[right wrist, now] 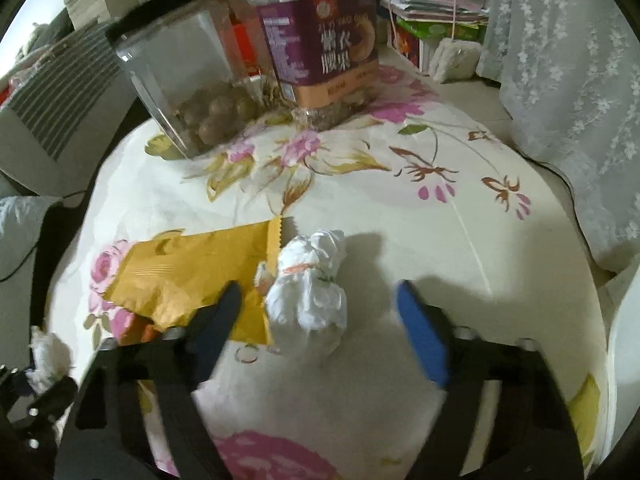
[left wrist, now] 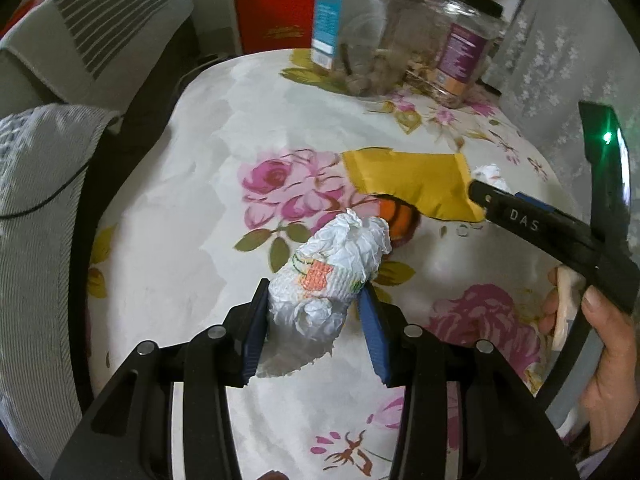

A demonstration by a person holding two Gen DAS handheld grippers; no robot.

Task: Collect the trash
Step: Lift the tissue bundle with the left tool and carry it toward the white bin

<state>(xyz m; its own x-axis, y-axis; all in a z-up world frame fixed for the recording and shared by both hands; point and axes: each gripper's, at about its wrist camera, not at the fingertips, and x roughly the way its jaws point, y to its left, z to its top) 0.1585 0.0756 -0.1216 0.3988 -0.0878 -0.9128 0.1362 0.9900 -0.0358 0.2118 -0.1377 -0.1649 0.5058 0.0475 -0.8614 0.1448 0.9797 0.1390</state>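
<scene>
Your left gripper (left wrist: 314, 304) has its blue-padded fingers (left wrist: 254, 332) pressed on either side of a crumpled white paper towel wad with an orange print (left wrist: 336, 268), held just above the floral-cloth counter (left wrist: 180, 208). Your right gripper (right wrist: 320, 308) is spread wide and holds nothing — a second crumpled white tissue ball (right wrist: 308, 288) lies on the counter between its fingers, nearer the left one. That finger overlaps a flat yellow foil wrapper (right wrist: 188, 276) — beyond the tips stand two clear plastic jars (right wrist: 192, 80).

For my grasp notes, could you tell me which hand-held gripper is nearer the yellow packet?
Right. The right hand-held gripper has one finger over the yellow packet; the left hand-held gripper, shut on a tissue wad, sits short of it.
</scene>
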